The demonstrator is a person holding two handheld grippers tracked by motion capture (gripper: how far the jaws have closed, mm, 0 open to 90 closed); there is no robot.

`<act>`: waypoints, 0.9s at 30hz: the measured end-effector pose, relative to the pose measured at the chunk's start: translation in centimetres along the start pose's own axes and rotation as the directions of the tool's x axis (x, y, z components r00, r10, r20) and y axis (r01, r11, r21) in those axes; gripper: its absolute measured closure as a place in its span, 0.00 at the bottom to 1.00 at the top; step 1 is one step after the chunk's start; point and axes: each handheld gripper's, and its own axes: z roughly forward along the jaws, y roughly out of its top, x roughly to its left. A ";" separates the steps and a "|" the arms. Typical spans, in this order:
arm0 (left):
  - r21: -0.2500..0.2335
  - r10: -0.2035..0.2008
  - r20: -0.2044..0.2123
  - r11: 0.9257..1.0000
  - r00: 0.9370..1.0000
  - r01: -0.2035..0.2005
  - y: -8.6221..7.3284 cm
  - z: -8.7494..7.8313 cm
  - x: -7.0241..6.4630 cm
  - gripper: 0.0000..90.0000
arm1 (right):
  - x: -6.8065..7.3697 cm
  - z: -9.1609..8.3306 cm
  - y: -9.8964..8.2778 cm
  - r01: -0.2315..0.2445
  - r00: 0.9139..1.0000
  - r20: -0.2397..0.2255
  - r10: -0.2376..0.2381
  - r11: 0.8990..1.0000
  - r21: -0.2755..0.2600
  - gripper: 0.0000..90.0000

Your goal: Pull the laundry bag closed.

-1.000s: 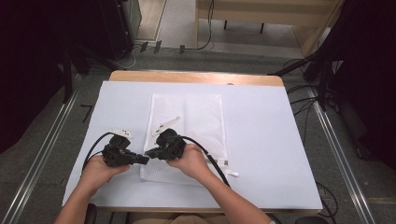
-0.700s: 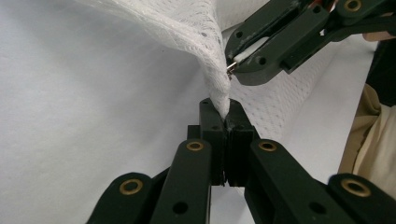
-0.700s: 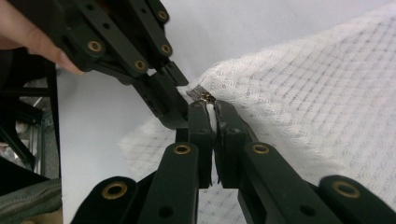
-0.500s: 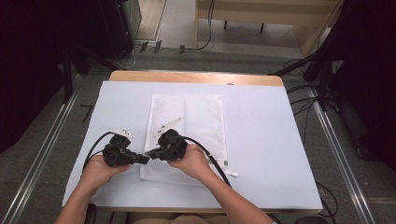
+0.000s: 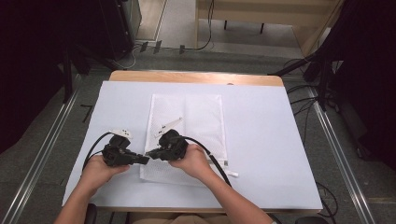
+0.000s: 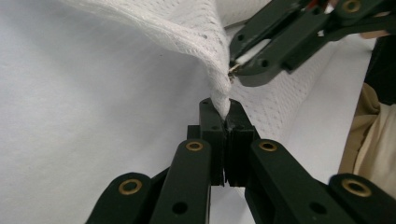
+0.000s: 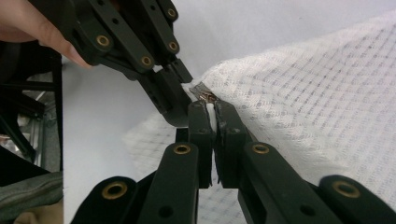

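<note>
mesh laundry bag (image 5: 196,126): flat, long axis running away from person | left gripper (image 5: 145,158): clenched on bag's near-left edge | right gripper (image 5: 148,153): clamping its zipper pull (image 7: 203,91)

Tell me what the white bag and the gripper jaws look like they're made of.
White mesh bag: soft woven netting, likely synthetic; tiny holes show and it bunches where pinched. Black jaws of the left gripper and right gripper: matte rigid plastic, apparently, with brass-coloured rivets.

High view: overhead, looking forward and down on the desk (image 5: 261,140). Gripper views: close behind each pair of fingers, facing one another; all share the mesh bag (image 5: 196,116).
</note>
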 end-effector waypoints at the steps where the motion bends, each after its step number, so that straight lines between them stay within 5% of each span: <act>1: 0.004 0.002 -0.007 1.000 1.000 -0.002 0.0 0.0 0.0 0.99 | -0.1 0.1 -0.1 -0.001 1.000 0.002 0.001 1.000 0.002 0.98; 7: 0.004 0.001 -0.010 1.000 1.000 -0.001 0.0 -0.1 -0.2 1.00 | 0.0 0.0 -0.7 0.010 1.000 0.028 -0.010 1.000 -0.019 0.99; 27: 0.016 0.023 -0.016 1.000 1.000 -0.023 0.4 0.6 -0.1 0.91 | 0.3 0.0 -0.7 0.024 1.000 -0.017 -0.024 1.000 0.014 0.98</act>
